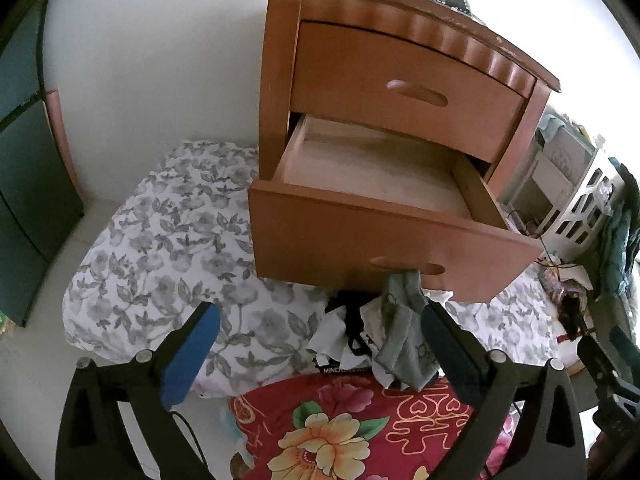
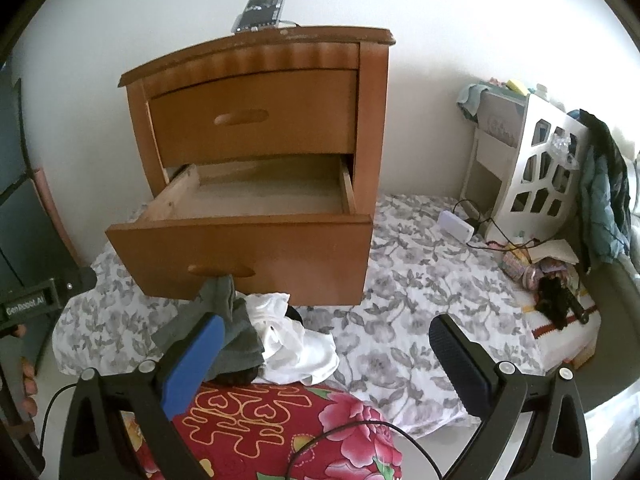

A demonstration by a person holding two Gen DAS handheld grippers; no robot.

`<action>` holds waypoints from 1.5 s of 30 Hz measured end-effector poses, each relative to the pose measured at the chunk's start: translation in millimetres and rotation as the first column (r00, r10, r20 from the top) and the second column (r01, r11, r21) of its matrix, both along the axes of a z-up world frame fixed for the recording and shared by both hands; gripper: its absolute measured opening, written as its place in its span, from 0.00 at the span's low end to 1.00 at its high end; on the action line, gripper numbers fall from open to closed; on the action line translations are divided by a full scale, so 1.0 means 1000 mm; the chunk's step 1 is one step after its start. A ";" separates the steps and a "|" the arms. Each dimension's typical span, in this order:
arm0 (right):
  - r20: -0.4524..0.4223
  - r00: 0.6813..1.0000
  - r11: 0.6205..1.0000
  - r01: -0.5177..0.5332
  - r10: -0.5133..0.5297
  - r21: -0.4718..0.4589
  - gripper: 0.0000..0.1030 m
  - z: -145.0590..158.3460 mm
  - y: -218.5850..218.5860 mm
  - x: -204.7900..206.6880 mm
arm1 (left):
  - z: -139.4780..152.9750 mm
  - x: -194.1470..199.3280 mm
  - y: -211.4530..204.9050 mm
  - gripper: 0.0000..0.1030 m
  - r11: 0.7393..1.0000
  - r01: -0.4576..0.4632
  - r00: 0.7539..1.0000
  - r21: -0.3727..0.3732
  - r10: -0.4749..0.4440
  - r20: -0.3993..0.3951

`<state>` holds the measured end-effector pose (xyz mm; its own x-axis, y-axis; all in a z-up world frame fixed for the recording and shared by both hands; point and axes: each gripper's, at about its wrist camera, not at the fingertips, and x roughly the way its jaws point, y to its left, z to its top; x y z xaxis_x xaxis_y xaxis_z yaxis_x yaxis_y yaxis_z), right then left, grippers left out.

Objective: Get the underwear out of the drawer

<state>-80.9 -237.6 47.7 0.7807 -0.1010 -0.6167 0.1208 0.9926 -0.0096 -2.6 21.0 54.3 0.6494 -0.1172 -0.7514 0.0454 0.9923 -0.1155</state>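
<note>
A wooden nightstand (image 1: 400, 76) stands on a floral sheet (image 1: 160, 240). Its lower drawer (image 1: 340, 240) is pulled out and its bare bottom shows nothing inside. In front of the drawer lies a small heap of underwear: a grey piece (image 1: 400, 340), a white piece (image 1: 332, 336) and a black piece (image 1: 352, 308). My left gripper (image 1: 320, 320) hangs open above the heap, the grey piece beside its right finger (image 1: 444, 336), no pad pressing on it. My right gripper (image 2: 326, 332) is open too, to the right of the grey piece (image 2: 236, 344) and white piece (image 2: 296, 344).
A red flowered cushion (image 2: 280, 420) lies just under both grippers. A phone (image 2: 264, 10) rests on the nightstand top. To the right are a white shelf unit (image 2: 536, 176), hanging clothes (image 2: 604, 184), a white box with cables (image 2: 456, 224). A dark cabinet (image 1: 24, 160) stands left.
</note>
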 end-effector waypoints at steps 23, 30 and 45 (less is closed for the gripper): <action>0.030 0.999 1.000 -0.025 0.025 -0.010 1.00 0.016 0.015 0.016 | -0.004 -0.003 -0.018 0.98 0.978 -0.035 0.999 0.203 0.036 0.000; 0.031 0.999 0.999 -0.032 0.033 -0.021 1.00 0.018 0.018 0.015 | -0.002 -0.005 -0.019 0.98 0.978 -0.038 0.999 0.203 0.039 -0.001; 0.013 1.000 0.999 -0.028 0.028 -0.015 1.00 0.013 0.018 0.013 | -0.003 -0.006 -0.019 0.98 0.977 -0.039 0.999 0.208 0.043 -0.013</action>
<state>-67.8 -220.0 60.9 0.7911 -0.0880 -0.6053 0.0931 0.9954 -0.0231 -8.5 2.0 50.9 0.6367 0.0690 -0.7680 0.0039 0.9957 0.0927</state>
